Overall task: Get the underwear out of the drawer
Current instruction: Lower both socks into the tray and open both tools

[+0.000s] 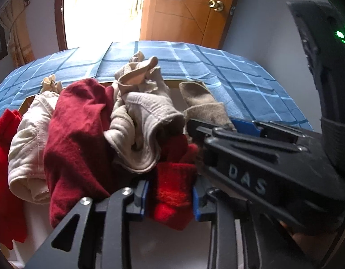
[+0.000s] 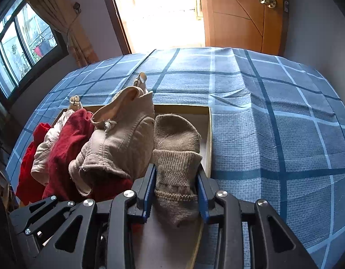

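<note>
While the shallow cardboard-coloured drawer (image 2: 208, 134) sits on the blue checked bedsheet (image 2: 273, 123), the right tongs (image 2: 176, 192) are clamped on a grey-brown knitted sock (image 2: 175, 157) at its right end. Left tongs (image 1: 170, 198) pinch a bright red cloth (image 1: 172, 192) beside the beige stitched underwear (image 1: 141, 132) heaped over a dark red garment (image 1: 76, 123).

Piled clothes (image 2: 109, 143) crowd drawer's (image 2: 209, 139) left, right corner open

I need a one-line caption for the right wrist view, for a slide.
Right gripper closed on a beige knitted sock in the open drawer, beside piled red and cream underwear, on a blue checked bedspread.
</note>
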A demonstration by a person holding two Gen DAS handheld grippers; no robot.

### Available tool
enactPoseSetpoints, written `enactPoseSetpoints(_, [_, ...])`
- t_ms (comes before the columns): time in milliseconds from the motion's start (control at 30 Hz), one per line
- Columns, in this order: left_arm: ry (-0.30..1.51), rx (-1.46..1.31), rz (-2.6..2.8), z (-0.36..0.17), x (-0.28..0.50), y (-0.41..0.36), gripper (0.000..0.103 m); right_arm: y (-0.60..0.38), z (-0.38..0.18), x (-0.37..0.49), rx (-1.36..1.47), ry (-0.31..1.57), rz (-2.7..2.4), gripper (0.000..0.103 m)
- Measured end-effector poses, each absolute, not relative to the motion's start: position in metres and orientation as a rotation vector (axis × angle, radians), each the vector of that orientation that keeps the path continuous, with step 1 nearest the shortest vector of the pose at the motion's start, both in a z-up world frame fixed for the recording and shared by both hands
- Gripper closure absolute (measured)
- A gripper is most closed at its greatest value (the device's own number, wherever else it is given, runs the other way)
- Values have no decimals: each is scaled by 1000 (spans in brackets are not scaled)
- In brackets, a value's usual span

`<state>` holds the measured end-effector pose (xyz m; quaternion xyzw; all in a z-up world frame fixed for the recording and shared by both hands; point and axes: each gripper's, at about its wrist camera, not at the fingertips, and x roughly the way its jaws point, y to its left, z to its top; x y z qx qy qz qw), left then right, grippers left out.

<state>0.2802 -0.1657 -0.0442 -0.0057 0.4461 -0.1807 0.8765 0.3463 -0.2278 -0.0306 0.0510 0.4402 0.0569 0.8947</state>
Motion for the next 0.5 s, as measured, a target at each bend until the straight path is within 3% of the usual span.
enactPoseSetpoints(67, [958, -12, -367, -46, 284, -167, 54, -227, -30, 346, 109, 907, 146, 51])
enactPoseSetpoints(133, [974, -2, -375, -47, 284, -169, 52, -228, -29, 343, 137, 898, 160, 49])
enactPoseSetpoints(300, [951, 1, -403, -44, 275, -171, 26, -239, -14, 320, 237, 796, 163, 44])
enactPoseSetpoints(433, [927, -9, -398, -38, 263, -172, 17, -252, -1, 298, 311, 724, 151, 43])
enactPoseSetpoints(500, [908, -12, -396, -33, 258, -172, 7, -258, 1, 286, 349, 706, 136, 43])
